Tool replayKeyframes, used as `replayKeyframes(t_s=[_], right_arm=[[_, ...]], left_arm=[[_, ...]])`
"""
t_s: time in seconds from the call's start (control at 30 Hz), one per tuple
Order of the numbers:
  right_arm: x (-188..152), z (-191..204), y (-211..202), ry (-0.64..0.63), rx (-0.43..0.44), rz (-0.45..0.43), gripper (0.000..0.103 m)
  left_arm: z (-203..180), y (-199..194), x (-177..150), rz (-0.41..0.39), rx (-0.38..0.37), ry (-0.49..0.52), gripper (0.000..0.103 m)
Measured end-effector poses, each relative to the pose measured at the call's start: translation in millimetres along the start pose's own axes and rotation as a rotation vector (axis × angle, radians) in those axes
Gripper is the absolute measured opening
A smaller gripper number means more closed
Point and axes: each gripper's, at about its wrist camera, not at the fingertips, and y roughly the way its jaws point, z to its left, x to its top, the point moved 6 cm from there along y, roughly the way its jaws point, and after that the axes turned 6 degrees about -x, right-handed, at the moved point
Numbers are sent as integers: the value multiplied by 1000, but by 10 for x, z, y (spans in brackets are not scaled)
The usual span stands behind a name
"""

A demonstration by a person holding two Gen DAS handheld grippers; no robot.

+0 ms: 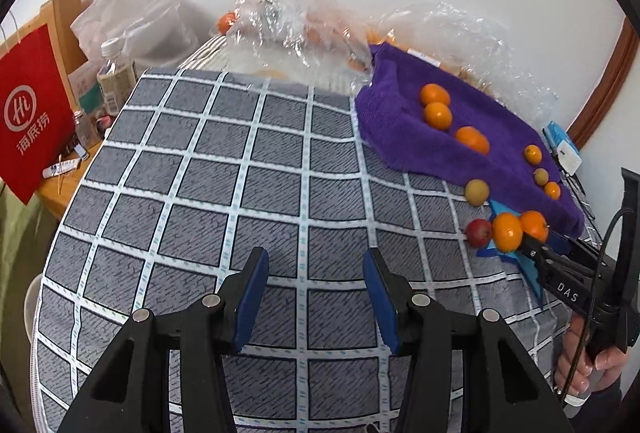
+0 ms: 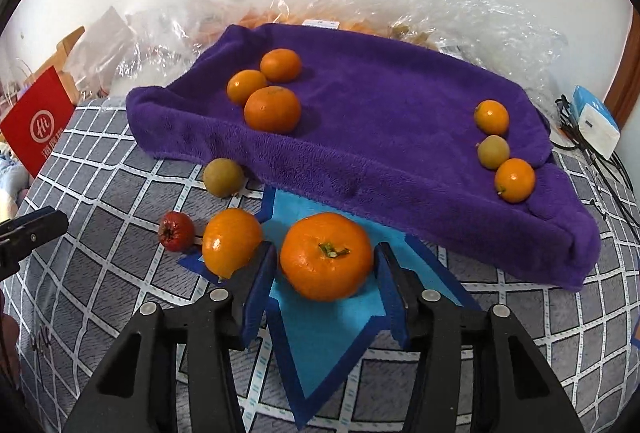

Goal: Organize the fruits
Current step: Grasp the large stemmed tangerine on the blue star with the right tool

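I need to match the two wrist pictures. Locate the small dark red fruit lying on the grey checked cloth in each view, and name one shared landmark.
Left wrist view: small dark red fruit at right of centre, left of two orange fruits.
Right wrist view: the fruit at left of centre, beside the blue paper's edge.
Shared landmark: purple fleece towel, behind the fruit in both.

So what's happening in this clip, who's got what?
A person is sorting small fruit on a grey checked tablecloth. The right gripper has its jaws either side of a large stemmed orange mandarin lying on a blue star-shaped paper mat; whether they press on it is unclear. The left gripper hangs open over bare cloth. More mandarins sit in two groups on a purple fleece towel.
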Motion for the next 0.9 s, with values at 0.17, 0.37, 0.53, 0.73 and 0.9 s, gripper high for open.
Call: replayKeyframes(t_s=[0.17,0.37,0.53,0.73,0.9], right_arm=[[6,-56,-39,18,4,-7,43],[-35,-296,-259,43,-23,-53,42],[-148,-547,-405,45,-56,-70,43],[-302,-783,-417,41,-104,-56,42],[-386,-926,-402,62,-111,-47,42]], left_arm=[[56,6,-45,-11,8,-26,46],[9,21,-75,-8,21,15,51],[-2,17,-81,4,36,6,51],[-222,21,-73,46,-5,5,50],[-749,24,-60,19,-60,126,50]])
